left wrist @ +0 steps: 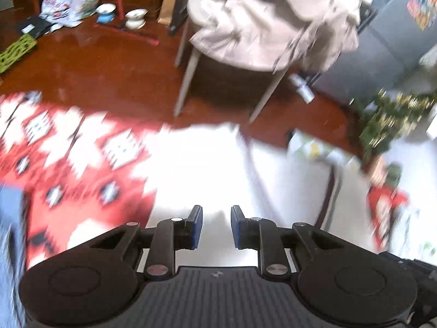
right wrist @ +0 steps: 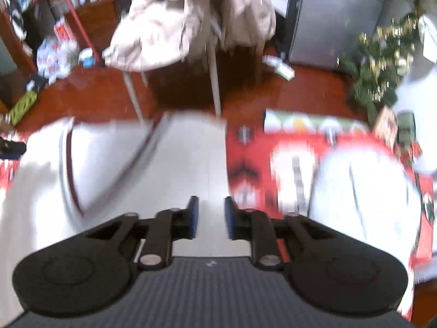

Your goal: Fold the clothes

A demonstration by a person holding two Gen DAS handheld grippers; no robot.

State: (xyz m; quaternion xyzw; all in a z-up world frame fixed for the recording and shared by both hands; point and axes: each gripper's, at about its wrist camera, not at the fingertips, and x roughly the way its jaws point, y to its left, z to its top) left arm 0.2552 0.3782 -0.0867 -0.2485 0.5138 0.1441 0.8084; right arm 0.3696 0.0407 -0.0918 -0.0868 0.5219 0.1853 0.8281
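Note:
A white garment [left wrist: 204,164] with a dark trim line lies spread on a red and white patterned blanket [left wrist: 68,164]. My left gripper [left wrist: 216,225] hovers over it, blue pads apart, only the white cloth showing below the gap. In the right wrist view the same white garment [right wrist: 185,158] runs under my right gripper [right wrist: 211,216], whose pads also stand apart with nothing pinched. Another white piece [right wrist: 363,191] lies to the right on the blanket [right wrist: 251,164]. Both views are blurred.
A chair [left wrist: 188,76] piled with a beige coat [left wrist: 273,13] stands on the wooden floor beyond the blanket. Green tinsel branches [left wrist: 390,120] sit at the right. Bags and bowls [left wrist: 106,11] clutter the far left. A grey cabinet [right wrist: 336,19] stands behind.

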